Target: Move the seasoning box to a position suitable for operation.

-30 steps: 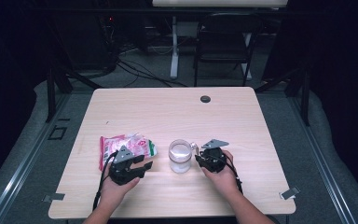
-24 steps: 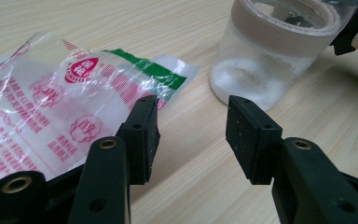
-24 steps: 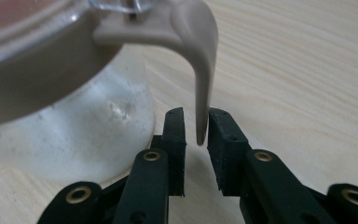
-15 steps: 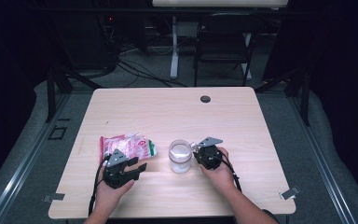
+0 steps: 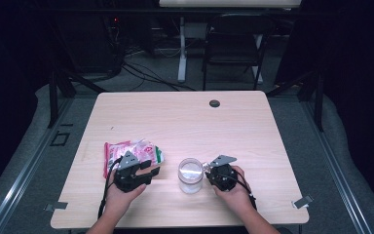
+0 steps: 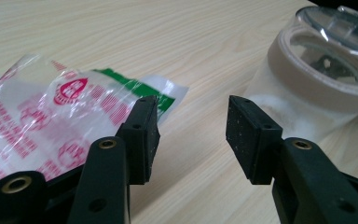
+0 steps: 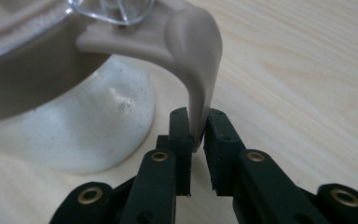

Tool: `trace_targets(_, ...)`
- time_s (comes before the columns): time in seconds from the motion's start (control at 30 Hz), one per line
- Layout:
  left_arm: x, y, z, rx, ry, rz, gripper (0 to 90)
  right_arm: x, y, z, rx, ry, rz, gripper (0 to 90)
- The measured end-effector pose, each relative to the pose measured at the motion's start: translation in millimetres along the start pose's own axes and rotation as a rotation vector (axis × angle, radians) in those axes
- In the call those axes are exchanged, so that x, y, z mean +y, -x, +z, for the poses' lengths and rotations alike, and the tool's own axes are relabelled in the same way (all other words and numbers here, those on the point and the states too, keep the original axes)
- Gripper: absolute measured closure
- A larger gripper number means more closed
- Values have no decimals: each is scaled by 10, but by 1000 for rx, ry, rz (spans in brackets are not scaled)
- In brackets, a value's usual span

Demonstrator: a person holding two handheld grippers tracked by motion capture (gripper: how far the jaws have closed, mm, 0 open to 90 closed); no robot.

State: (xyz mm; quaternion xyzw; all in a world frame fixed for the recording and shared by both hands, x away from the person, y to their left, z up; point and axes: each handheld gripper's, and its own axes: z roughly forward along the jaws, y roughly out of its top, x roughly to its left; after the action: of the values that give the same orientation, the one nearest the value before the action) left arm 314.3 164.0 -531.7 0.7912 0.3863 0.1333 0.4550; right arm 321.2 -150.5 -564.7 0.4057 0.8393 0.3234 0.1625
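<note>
Pale wood-grain laminate covers the table [image 5: 185, 117] where we work, with a dark room and a folding chair [image 5: 233, 39] behind it. Near our edge stands a round jar [image 5: 191, 175], its frosted white body holding some white powder, its lid clear with a smooth beige rim and a curved beige tab [image 7: 200, 70]. Our right gripper [image 7: 196, 140], held low beside the jar with the hand [image 5: 233, 187] resting on the table, has its jaws nearly shut, pinching the tip of that tab. Left of the jar lies a crinkly clear plastic packet [image 6: 51, 116] printed in red and green. Our left gripper [image 6: 191, 133] hovers low at the packet's corner, jaws wide apart and holding nothing.
</note>
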Motion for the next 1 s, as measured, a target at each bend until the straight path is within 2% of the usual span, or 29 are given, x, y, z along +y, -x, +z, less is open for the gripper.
trace_targets(0.1, 45, 21, 54, -14, -2, 11, 532, -44, -18, -72, 36, -9, 12, 751)
trace_targets(0.13, 45, 21, 54, -14, -2, 11, 529, -44, -18, -72, 36, -9, 12, 751)
trace_targets(0.2, 79, 39, 76, -27, 5, 15, 525, -68, -36, -140, 34, -9, 20, 695)
trace_targets(0.3, 145, 78, 87, -56, 18, 21, 492, -88, -48, -338, 53, 12, 47, 635)
trace_targets(0.4, 169, 99, 93, -59, 24, 22, 453, -129, -63, -518, 29, 44, 54, 581)
trace_targets(0.43, 200, 109, 86, -60, 26, 26, 443, -134, -58, -569, 44, 61, 54, 556)
trace_targets(0.5, 215, 111, 80, -71, 25, 23, 445, -111, -56, -664, 37, 97, 43, 532)
trace_targets(0.57, 247, 127, 63, -66, 17, 16, 464, -60, -52, -741, 22, 131, 12, 559)
trace_targets(0.6, 280, 137, 47, -63, -3, 33, 493, -21, -52, -778, 4, 152, -6, 559)
trace_targets(0.67, 315, 158, 37, -55, -13, 54, 509, 35, -44, -809, -10, 166, -40, 561)
trace_targets(0.73, 356, 180, 23, -58, -4, 51, 512, 103, -36, -823, -10, 164, -54, 627)
trace_targets(0.83, 422, 219, -3, -76, 18, 22, 523, 202, -33, -822, 10, 146, -14, 613)
trace_targets(0.93, 480, 255, -24, -94, 49, 20, 522, 285, -36, -815, 19, 176, 50, 552)
trace_targets(1.0, 517, 273, -33, -101, 75, 18, 520, 334, -29, -824, 25, 193, 90, 543)
